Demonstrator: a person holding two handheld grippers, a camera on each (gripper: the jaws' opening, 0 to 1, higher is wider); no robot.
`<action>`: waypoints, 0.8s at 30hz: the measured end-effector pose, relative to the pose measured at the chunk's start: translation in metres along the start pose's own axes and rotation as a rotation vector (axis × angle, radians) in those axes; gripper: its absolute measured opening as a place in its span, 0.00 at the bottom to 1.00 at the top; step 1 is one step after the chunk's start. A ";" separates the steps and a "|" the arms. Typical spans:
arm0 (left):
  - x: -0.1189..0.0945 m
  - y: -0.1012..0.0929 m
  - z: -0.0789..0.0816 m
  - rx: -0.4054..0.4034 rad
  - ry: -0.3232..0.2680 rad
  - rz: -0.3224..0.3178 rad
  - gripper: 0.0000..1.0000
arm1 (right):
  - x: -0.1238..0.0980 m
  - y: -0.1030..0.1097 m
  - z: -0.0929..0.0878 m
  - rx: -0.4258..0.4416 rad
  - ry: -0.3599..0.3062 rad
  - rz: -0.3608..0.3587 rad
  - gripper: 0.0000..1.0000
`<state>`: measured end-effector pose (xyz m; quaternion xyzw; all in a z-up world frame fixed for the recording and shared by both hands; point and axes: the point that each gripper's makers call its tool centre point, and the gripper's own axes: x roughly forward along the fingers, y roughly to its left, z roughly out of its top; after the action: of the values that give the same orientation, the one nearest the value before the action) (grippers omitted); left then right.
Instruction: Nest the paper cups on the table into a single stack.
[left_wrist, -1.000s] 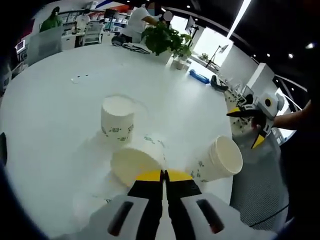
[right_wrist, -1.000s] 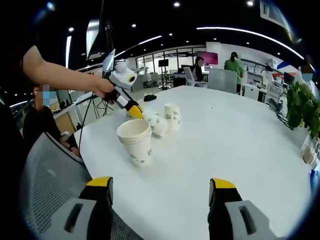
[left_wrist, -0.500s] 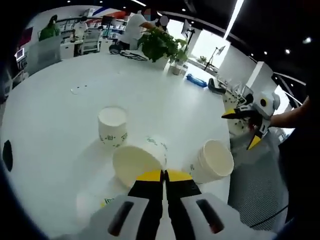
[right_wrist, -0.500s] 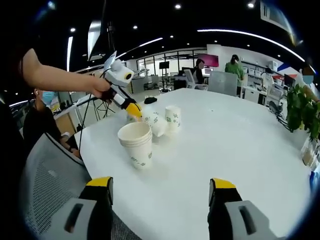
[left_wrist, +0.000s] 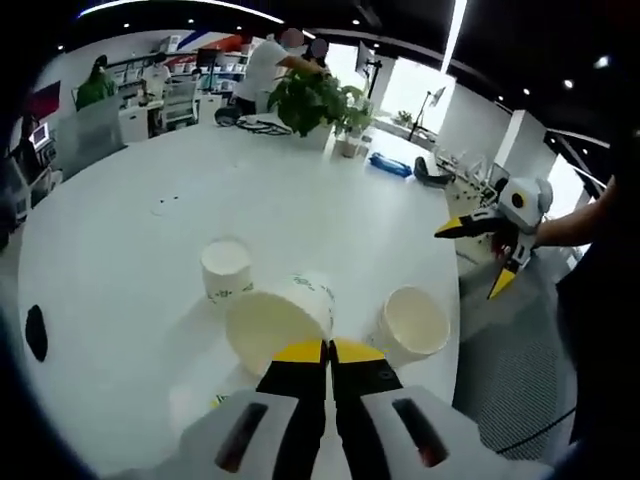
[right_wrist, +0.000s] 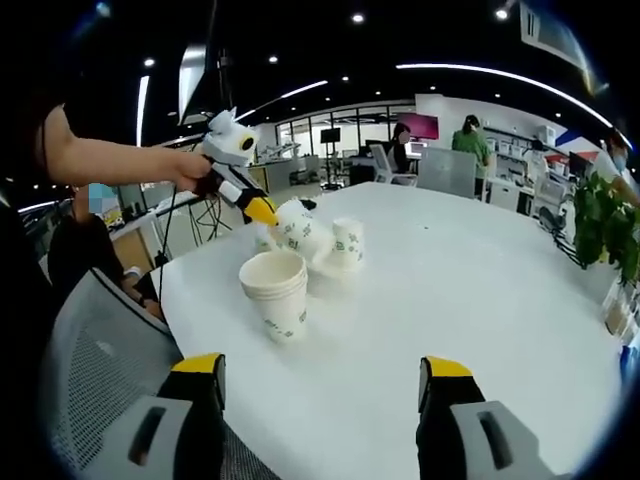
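While aloft — cup in left claw

A smooth white tabletop with a soft sheen is seen, on which ceiling lights are faintly mirrored. The paper cups are made of matt white paper with green print, their rims rolled. The gripper bodies appear to be moulded of grey plastic, with glossy yellow tips on the fingers. A chair back of woven grey mesh is shown.

Grey tool bodies — black jaws (yellow-tipped), dark slots
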<state>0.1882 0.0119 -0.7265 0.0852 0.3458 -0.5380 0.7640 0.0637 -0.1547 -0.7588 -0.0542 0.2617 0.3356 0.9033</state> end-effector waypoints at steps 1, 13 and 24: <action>-0.002 -0.001 0.002 0.017 -0.001 0.006 0.00 | 0.000 0.000 0.000 -0.001 -0.002 0.002 0.79; -0.017 -0.034 0.019 0.100 0.002 0.001 0.00 | -0.001 -0.002 0.003 -0.001 -0.022 -0.001 0.82; -0.029 -0.051 0.024 0.187 0.055 -0.011 0.00 | -0.001 -0.001 0.007 0.009 -0.047 0.008 0.87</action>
<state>0.1482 0.0013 -0.6781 0.1690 0.3155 -0.5697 0.7398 0.0667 -0.1543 -0.7528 -0.0410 0.2421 0.3391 0.9082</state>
